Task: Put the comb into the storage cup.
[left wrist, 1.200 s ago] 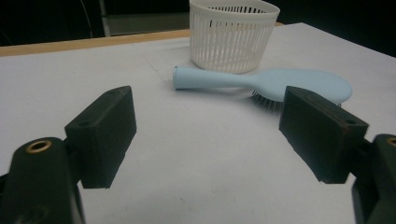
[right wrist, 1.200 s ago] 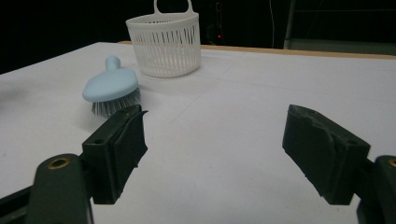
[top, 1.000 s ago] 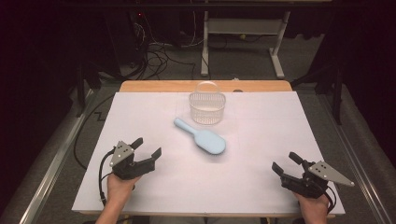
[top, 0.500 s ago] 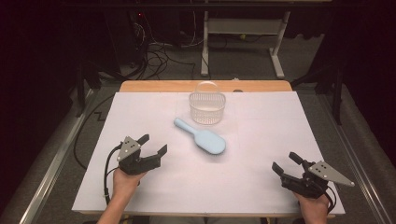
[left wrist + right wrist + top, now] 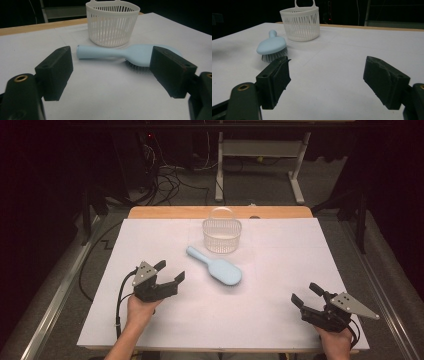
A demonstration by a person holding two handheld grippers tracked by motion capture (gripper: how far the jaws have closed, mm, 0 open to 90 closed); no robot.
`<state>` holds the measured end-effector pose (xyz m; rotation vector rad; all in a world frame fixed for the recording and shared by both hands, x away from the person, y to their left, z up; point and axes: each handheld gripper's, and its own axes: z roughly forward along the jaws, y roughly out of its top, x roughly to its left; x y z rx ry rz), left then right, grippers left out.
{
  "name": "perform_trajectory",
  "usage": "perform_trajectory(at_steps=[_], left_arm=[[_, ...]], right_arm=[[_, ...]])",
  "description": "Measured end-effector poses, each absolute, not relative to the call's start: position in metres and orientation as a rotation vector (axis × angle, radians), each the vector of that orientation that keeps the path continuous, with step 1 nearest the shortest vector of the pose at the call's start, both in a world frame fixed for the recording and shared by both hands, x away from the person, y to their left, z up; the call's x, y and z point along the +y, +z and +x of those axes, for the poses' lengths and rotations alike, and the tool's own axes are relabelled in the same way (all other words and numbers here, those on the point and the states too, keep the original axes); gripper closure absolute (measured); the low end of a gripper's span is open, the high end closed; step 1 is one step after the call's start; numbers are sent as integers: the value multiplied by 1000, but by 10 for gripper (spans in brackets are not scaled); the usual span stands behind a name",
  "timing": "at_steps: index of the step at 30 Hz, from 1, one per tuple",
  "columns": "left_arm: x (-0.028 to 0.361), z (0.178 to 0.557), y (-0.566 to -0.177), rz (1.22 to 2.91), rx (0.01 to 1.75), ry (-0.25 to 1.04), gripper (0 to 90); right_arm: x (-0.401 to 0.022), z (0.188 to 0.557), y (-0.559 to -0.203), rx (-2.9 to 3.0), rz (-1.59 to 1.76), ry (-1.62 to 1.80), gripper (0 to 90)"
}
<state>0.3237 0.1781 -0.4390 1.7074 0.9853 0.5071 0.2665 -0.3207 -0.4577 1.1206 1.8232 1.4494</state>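
Observation:
A light blue hairbrush (image 5: 216, 266) lies bristles down near the middle of the white table (image 5: 280, 270), its handle pointing toward the back left. Behind it stands a white slotted basket (image 5: 222, 234) with nothing visible inside. My left gripper (image 5: 170, 271) is open a short way to the left of the brush, with nothing between its jaws. In the left gripper view the hairbrush (image 5: 125, 53) lies across just beyond the jaws, the basket (image 5: 112, 22) behind it. My right gripper (image 5: 306, 295) stands open near the front right corner, far from the hairbrush (image 5: 272, 47) and basket (image 5: 300, 23).
A bare wooden strip (image 5: 170, 212) runs along the table's back edge. Cables (image 5: 170, 175) and a desk frame (image 5: 260, 150) stand on the floor behind. Metal rails (image 5: 60, 290) flank the table.
My left gripper has moved right and forward toward the hairbrush. The right gripper has stayed in place.

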Motion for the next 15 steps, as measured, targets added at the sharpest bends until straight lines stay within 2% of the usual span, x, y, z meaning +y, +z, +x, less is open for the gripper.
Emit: perform_trajectory(at_steps=[15], left_arm=[[164, 339, -431, 1722, 961, 493, 186]], right_arm=[[-321, 266, -458, 1824, 1121, 1454, 219]])
